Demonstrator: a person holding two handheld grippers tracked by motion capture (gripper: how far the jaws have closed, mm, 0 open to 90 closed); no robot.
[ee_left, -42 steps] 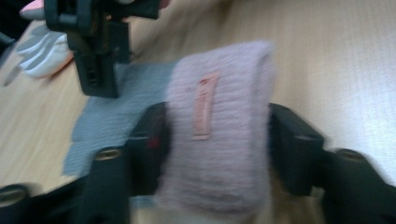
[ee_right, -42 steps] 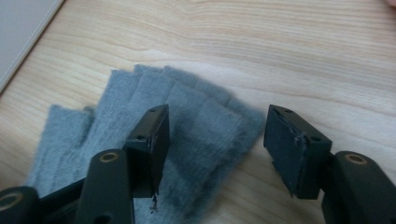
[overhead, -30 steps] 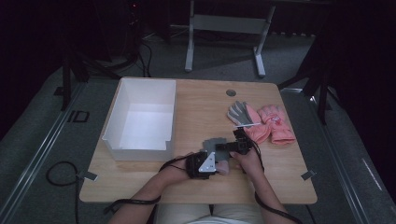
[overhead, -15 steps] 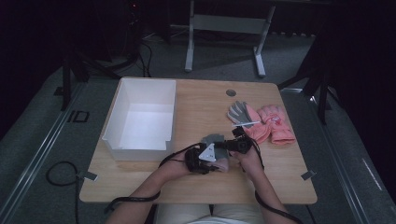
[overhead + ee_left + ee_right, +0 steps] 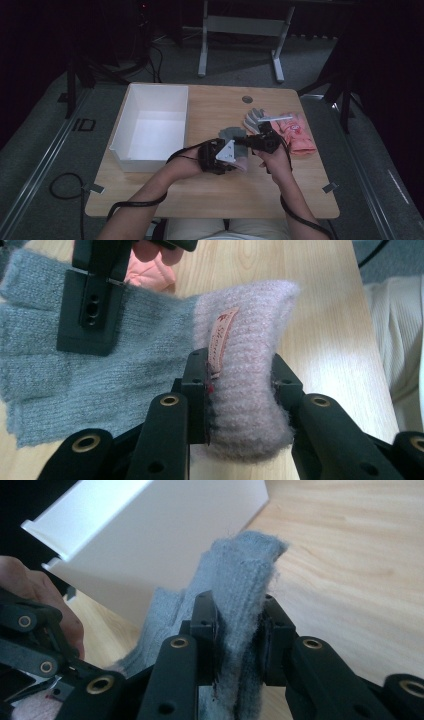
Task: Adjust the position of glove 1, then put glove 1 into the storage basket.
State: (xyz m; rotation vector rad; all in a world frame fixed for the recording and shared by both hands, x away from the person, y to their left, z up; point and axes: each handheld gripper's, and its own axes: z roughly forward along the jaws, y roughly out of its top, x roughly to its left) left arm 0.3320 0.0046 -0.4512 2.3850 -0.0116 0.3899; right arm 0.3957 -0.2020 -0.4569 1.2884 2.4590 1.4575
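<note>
Both hand-held grippers have come up off the counter (image 5: 300, 200) since the earlier frame, the grey glove (image 5: 100, 370) stretched between them.

The left hand-held gripper (image 5: 239, 390) pinches the glove's fuzzy pinkish cuff (image 5: 250, 365) beside its sewn label; the right hand-held gripper (image 5: 240, 630), whose jaws have just been closing, is clamped on a fold of the grey finger end. The glove hangs just above the counter, near the white bin (image 5: 150, 125). To do the lift well, I judge both grips should hold firm and rise evenly, since soft ribbed knit stretches and slips. A second grey glove (image 5: 256, 120) and a pink pair (image 5: 297, 132) lie flat farther right.
</note>
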